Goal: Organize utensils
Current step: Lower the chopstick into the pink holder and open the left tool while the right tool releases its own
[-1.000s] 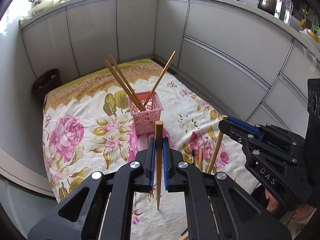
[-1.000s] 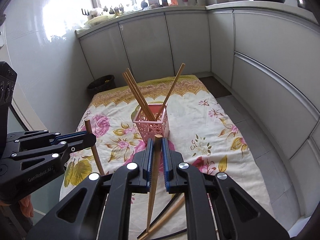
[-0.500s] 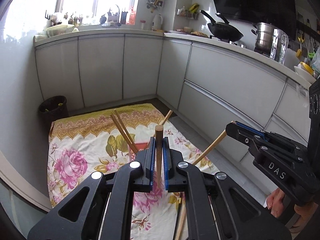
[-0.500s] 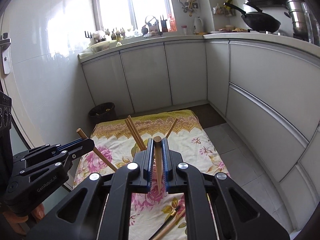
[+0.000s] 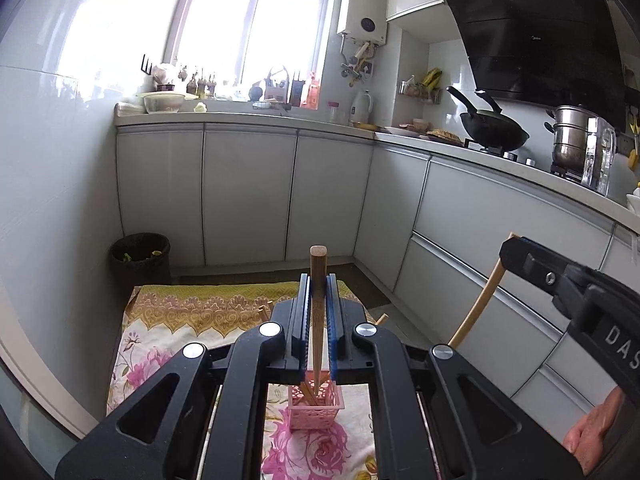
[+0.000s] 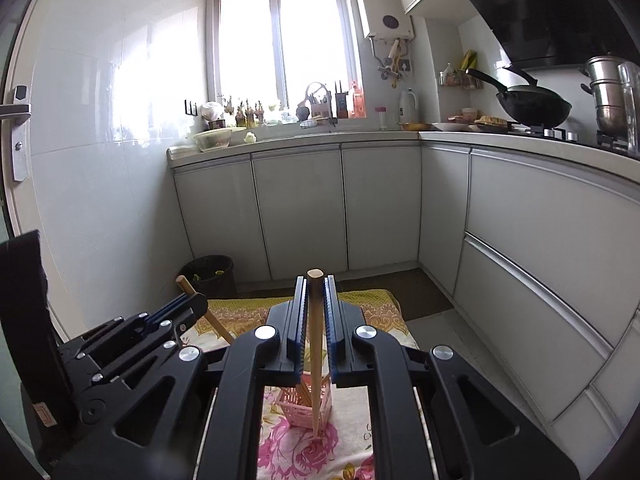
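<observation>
Left gripper (image 5: 318,320): my fingers are pinching one wooden chopstick (image 5: 318,304) that stands nearly upright, blunt end above the fingers, thin end hanging below them.
Right gripper (image 6: 315,320): same hold, fingers pressed on a second chopstick (image 6: 315,344), its tip hanging in front of the basket in this view.
Other gripper in each view: the right one shows at the right edge of the left camera (image 5: 560,284), the left one at the lower left of the right camera (image 6: 132,340). They sit side by side, each stick slanting.
Pink basket (image 5: 316,406): the target, standing on the floral cloth (image 5: 168,320) spread on the floor, directly beneath both grippers. A few chopsticks already lean inside it.
Step in hand, as I judge it: carrying both sticks over the basket to drop them in.
How I'd do it well: bring one tip over the opening at a time, keep the stick close to vertical, lower until the tip is inside the rim, then let go. I'd steer clear of the leaning sticks so the light basket doesn't tip.
Risk: releasing high could bounce a stick out onto the cloth.
Far: grey cabinets (image 5: 248,196), a dark bin (image 5: 140,256) in the corner.
</observation>
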The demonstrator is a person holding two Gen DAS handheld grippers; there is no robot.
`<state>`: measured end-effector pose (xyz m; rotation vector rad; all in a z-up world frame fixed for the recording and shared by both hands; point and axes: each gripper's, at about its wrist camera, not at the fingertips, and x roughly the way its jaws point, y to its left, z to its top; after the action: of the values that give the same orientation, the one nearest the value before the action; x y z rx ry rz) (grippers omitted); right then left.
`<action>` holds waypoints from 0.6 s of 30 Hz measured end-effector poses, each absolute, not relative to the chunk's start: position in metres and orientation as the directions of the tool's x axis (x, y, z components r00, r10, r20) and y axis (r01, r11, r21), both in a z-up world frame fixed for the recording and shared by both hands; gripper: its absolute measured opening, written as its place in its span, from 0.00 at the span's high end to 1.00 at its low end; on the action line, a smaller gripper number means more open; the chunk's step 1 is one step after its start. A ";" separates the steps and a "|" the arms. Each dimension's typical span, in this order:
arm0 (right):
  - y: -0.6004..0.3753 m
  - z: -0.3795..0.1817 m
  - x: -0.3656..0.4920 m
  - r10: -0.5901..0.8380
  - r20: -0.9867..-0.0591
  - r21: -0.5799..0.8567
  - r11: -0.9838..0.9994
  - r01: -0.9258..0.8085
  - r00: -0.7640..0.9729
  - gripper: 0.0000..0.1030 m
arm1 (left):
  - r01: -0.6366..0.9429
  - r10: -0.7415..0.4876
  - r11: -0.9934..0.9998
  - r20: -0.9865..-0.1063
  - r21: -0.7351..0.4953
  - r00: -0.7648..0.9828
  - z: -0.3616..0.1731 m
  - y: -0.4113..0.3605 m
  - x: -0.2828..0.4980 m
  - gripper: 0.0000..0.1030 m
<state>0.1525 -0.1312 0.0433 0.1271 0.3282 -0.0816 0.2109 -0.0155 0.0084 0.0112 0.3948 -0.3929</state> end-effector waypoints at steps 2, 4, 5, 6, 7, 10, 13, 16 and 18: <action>-0.132 0.043 0.160 -0.055 -0.326 0.119 0.988 0.099 0.944 0.92 | 0.357 -0.349 0.933 -0.382 -0.053 0.856 -0.001 -0.018 0.220 0.94; -0.134 0.041 0.166 -0.054 -0.321 0.126 0.987 0.099 0.945 0.92 | 0.349 -0.342 0.935 -0.398 -0.057 0.851 -0.012 -0.019 0.232 0.94; -0.134 0.040 0.170 -0.053 -0.320 0.132 0.986 0.100 0.946 0.92 | 0.329 -0.317 0.943 -0.408 -0.043 0.856 -0.019 -0.021 0.237 0.94; -0.136 0.038 0.173 -0.052 -0.318 0.137 0.985 0.100 0.947 0.92 | 0.315 -0.298 0.949 -0.413 -0.027 0.861 -0.025 -0.023 0.241 0.94; -0.136 0.036 0.176 -0.051 -0.314 0.141 0.985 0.100 0.948 0.92 | 0.321 -0.303 0.947 -0.422 -0.030 0.854 -0.033 -0.024 0.247 0.94; -0.137 0.028 0.188 -0.054 -0.309 0.149 0.983 0.105 0.950 0.92 | 0.328 -0.314 0.943 -0.478 -0.057 0.820 -0.052 -0.024 0.260 0.93; -0.140 0.019 0.200 -0.053 -0.320 0.160 0.981 0.109 0.946 0.92 | 0.314 -0.323 0.944 -0.495 -0.104 0.807 -0.054 -0.014 0.265 0.77; -0.143 0.013 0.210 -0.057 -0.329 0.168 0.979 0.118 0.943 0.92 | 0.296 -0.330 0.944 -0.448 -0.147 0.831 -0.039 0.001 0.258 0.56; -0.145 0.008 0.214 -0.062 -0.333 0.170 0.978 0.124 0.941 0.92 | 0.290 -0.326 0.945 -0.418 -0.149 0.848 -0.027 0.006 0.252 0.56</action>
<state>0.2138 -0.1454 0.0078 0.1906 0.3328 -0.0954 0.2525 0.0063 -0.0274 -0.0815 0.4548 -0.3247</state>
